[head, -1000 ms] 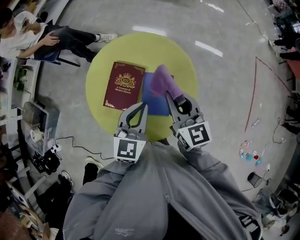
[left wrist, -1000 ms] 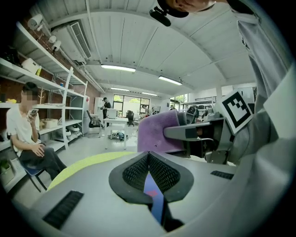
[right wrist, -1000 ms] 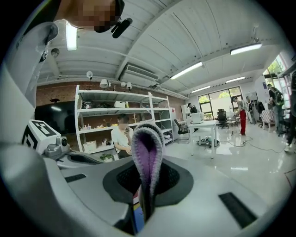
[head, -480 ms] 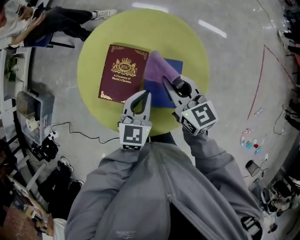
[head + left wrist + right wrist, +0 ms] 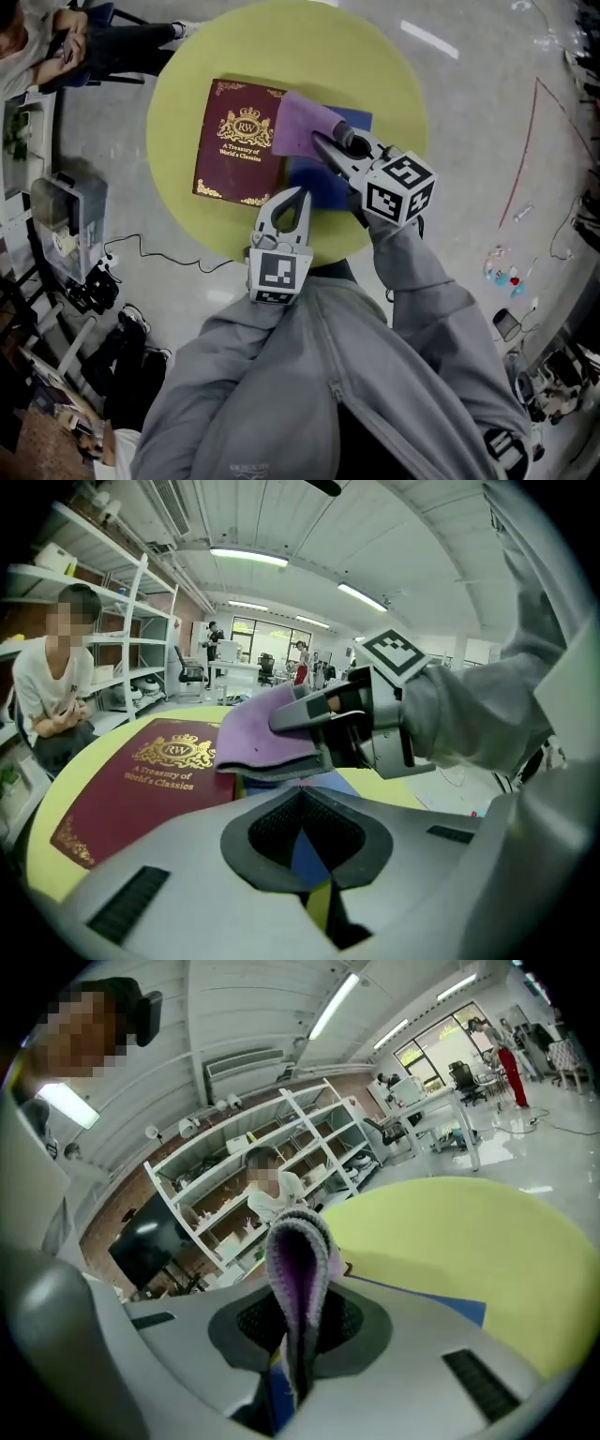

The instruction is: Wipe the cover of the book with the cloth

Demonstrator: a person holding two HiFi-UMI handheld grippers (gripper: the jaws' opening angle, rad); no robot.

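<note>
A dark red book [image 5: 234,141] with a gold crest lies flat on the round yellow table [image 5: 394,84]; it also shows in the left gripper view as the book [image 5: 141,780]. My right gripper [image 5: 323,145] is shut on a purple cloth [image 5: 302,124], which hangs over the book's right edge and over a blue sheet [image 5: 319,183]. In the right gripper view the folded cloth [image 5: 300,1279] stands pinched between the jaws. My left gripper [image 5: 295,199] hovers shut at the table's near edge, holding nothing, close to the right gripper [image 5: 323,733] and the cloth [image 5: 267,738].
A seated person [image 5: 37,47] is at the far left beside the table. Shelving and boxes [image 5: 56,225] line the left side, with a cable [image 5: 150,253] on the floor. Red tape lines [image 5: 544,141] mark the floor at right.
The right gripper has carried the cloth left and farther, from above the blue sheet to the book's right edge. The left gripper stayed shut near the table's front edge.
</note>
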